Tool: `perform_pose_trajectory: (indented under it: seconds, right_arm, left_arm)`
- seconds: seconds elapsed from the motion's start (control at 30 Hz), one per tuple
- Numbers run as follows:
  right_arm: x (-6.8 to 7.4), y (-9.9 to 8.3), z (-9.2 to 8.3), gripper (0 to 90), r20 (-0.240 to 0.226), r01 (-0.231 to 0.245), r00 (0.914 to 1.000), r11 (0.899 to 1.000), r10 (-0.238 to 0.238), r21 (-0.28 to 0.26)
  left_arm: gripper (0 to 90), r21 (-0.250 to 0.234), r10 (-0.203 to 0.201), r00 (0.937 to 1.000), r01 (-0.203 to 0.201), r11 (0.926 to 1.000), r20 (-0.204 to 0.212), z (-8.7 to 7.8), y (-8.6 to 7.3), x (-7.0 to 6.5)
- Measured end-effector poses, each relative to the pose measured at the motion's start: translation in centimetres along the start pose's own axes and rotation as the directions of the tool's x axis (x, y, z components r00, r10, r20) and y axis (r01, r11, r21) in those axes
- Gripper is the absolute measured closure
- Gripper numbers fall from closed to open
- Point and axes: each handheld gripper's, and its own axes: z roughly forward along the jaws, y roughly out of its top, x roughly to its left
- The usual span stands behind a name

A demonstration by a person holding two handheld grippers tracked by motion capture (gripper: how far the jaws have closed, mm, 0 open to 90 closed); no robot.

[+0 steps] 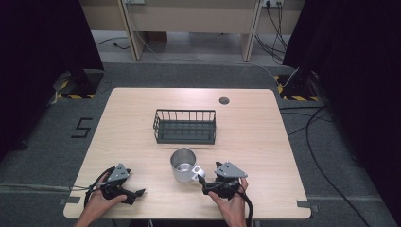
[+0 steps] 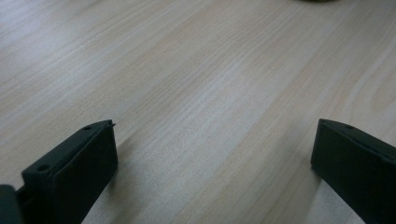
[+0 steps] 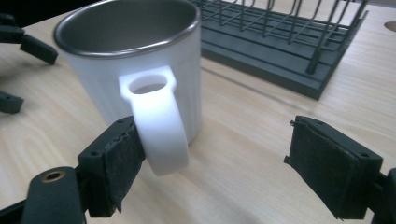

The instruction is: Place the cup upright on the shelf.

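White-walled and steel-lined, the mug [image 1: 183, 165] is standing upright on the wooden surface [image 1: 255, 142], just in front of the dark wire dish rack [image 1: 185, 126], with its handle [image 3: 158, 123] pointing toward the person. The right hand-held gripper [image 3: 224, 172] is sitting at that handle with its jaws spread wide: one pad is touching the handle's side while the other is hanging well apart from it, so nothing is being grasped yet. The left hand-held gripper [image 2: 215, 163] is resting well to the left of the mug, jaws released over bare wood. With only one pad in contact, closing now is likely risking a push rather than a pinch; the mug could be swinging round or sliding toward the rack. A grip low on the handle could also be letting the mug tilt when lifted.
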Motion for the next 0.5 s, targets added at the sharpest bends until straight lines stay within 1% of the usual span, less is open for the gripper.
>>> perform_pose_trajectory:
  seconds: [0.1,0.13,0.23,0.3,0.4,0.5]
  right_arm:
    - [-0.7,0.1,0.2,18.5,0.006,-0.006,1.0,1.0,0.006,-0.006]
    - [-1.1,0.2,0.4,18.6,0.016,-0.008,0.9998,1.0,0.008,-0.008]
    - [-1.3,0.4,0.6,18.4,0.02,-0.008,0.9998,1.0,0.008,-0.011]
    - [-1.5,0.5,0.9,18.1,0.025,0.0,0.9997,1.0,0.0,-0.008]
    - [-2.0,0.6,1.2,17.6,0.045,0.004,0.999,1.0,-0.004,-0.004]
    - [-2.3,0.7,1.4,17.4,0.054,0.003,0.9985,1.0,-0.003,-0.01]
  left_arm:
    - [0.0,0.0,0.0,1.0,0.0,1.0,0.0,0.0,0.0,0.0]
    - [0.0,0.0,0.0,1.0,0.0,1.0,0.0,0.0,0.0,0.0]
    - [0.0,0.0,0.0,1.0,0.0,1.0,0.0,0.0,0.0,0.0]
    - [0.0,0.0,0.0,1.0,0.0,1.0,0.0,0.0,0.0,0.0]
    - [0.0,0.0,0.0,1.0,0.0,1.0,0.0,0.0,0.0,0.0]
    - [0.0,0.0,0.0,1.0,0.0,1.0,0.0,0.0,0.0,0.0]
